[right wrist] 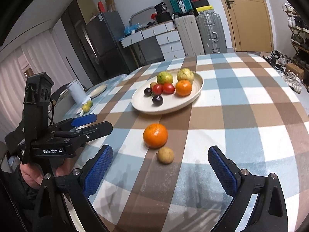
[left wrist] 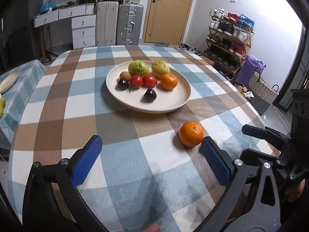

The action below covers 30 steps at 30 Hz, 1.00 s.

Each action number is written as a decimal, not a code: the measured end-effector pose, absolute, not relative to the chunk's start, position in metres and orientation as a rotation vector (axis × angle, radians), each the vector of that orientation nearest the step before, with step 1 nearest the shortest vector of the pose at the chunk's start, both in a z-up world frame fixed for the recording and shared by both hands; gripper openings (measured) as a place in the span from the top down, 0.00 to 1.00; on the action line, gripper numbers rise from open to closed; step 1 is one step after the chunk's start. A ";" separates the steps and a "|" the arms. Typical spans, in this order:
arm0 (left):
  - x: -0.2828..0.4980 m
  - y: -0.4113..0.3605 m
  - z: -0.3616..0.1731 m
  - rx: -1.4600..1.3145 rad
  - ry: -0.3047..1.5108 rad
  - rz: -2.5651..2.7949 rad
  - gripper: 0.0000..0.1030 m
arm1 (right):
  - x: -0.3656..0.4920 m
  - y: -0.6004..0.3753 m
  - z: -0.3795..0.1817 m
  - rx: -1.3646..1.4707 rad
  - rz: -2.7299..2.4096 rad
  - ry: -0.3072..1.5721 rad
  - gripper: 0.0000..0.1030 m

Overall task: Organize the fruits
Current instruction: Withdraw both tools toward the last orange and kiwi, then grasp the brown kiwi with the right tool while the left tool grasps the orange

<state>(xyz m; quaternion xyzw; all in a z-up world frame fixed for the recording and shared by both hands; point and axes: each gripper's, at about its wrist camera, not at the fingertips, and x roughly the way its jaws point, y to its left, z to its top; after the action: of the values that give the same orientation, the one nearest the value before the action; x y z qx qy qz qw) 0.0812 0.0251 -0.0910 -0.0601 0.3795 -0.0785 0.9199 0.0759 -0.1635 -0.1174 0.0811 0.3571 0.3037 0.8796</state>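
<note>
Fruit is mostly sitting gathered on the cream plate (right wrist: 195,94), while a loose orange (right wrist: 155,135) and a small brown fruit (right wrist: 165,155), perhaps a kiwi, are lying just beside each other on the table (right wrist: 251,116), short of it. Both the right tool (right wrist: 160,166) and left tool (left wrist: 150,150) are hanging spread wide and empty, the right one likely lining up on the brown fruit.

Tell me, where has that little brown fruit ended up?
The small brown fruit lies on the checked tablecloth, outside the plate, just in front of the loose orange. In the right wrist view it sits ahead of the open right gripper.
</note>
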 end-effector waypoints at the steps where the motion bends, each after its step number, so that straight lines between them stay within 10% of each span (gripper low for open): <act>1: 0.082 0.026 -0.093 -0.126 0.784 -0.160 0.01 | 0.076 -0.162 -0.120 0.166 0.636 0.750 0.02; 30: 0.098 0.041 -0.115 -0.164 0.828 -0.157 0.01 | 0.107 -0.134 -0.152 0.098 0.651 0.903 0.47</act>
<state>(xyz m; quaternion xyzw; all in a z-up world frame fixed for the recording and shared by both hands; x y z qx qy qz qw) 0.0978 0.0412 -0.1148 -0.0795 0.4015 -0.0761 0.9092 0.1068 -0.1338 -0.1519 0.0465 0.4284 0.3090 0.8478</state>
